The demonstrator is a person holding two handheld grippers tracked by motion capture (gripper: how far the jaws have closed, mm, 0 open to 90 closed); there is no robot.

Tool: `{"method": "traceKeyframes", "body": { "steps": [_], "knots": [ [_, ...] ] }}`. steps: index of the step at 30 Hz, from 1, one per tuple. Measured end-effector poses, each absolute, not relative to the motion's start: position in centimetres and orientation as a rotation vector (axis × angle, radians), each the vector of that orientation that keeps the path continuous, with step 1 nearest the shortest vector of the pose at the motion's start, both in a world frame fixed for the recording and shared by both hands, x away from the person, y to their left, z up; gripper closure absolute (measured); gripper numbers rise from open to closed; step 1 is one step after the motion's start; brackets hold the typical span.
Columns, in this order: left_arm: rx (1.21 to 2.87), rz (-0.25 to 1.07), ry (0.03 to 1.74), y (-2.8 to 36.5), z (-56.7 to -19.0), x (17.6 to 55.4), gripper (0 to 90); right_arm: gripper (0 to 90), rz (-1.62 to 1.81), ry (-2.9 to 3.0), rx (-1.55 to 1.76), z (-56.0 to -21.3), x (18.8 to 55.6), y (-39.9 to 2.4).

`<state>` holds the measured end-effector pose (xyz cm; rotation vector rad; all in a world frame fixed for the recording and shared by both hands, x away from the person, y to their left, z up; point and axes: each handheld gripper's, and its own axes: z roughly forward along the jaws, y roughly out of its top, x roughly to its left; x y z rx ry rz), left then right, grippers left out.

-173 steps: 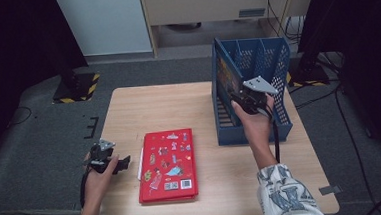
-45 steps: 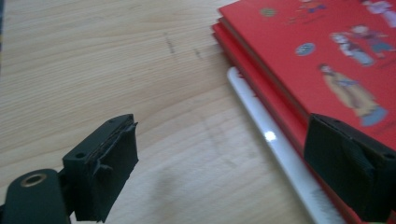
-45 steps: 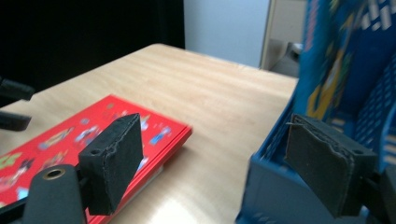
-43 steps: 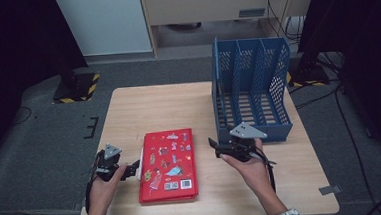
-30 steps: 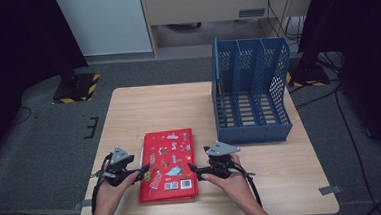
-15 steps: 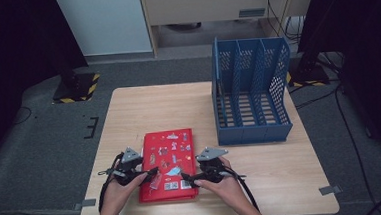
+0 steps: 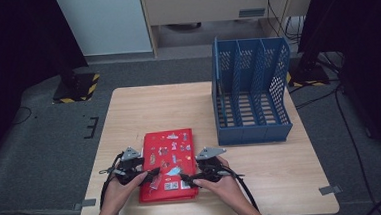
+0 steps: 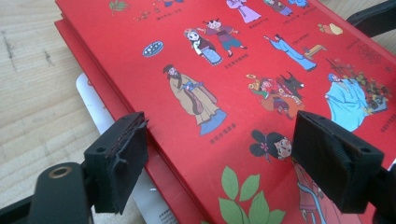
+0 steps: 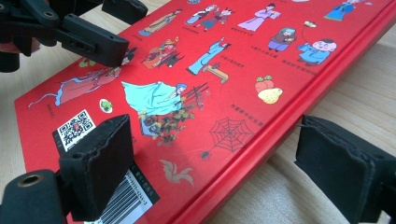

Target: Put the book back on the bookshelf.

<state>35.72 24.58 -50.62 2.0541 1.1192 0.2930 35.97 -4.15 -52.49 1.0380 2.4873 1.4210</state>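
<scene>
Right gripper view: QR code [image 9: 74,126], barcode [image 9: 125,197] on red book [image 9: 219,74]; both hand-held grippers spread

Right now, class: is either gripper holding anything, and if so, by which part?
Nothing is held. The left gripper and right gripper each straddle a side edge of the red book, jaws open, pads not pressing it.

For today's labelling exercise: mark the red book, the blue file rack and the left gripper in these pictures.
red book [image 7: 167,154], high view, on the middle of its cover.
blue file rack [image 7: 254,132], high view, on its front wall.
left gripper [image 7: 155,174], high view, midway between its fingertips.
</scene>
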Motion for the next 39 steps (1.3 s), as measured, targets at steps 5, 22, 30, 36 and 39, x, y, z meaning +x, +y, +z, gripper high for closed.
{"method": "traceKeyframes", "body": {
  "steps": [5, 22, 30, 36, 39],
  "knots": [
    [2.064, 0.285, 1.093, 24.1, -50.6, 36.0, 17.5, 8.9, 1.417, 2.483, 1.054, -52.6, 36.1, -4.5],
    [2.070, 0.278, 1.058, 23.3, -50.7, 36.1, 18.1, 6.7, 1.510, 2.525, 1.196, -53.6, 37.7, -4.8],
    [2.074, 0.278, 1.048, 23.4, -50.5, 35.9, 20.7, 10.1, 1.491, 2.510, 1.212, -53.1, 37.8, -4.7],
    [2.056, 0.253, 1.051, 23.5, -50.4, 35.9, 21.5, 15.7, 1.498, 2.463, 1.216, -52.4, 37.7, -4.9],
    [2.051, 0.255, 1.046, 23.6, -50.4, 35.9, 21.6, 17.0, 1.504, 2.443, 1.207, -52.0, 37.7, -5.0]
  ]
}}
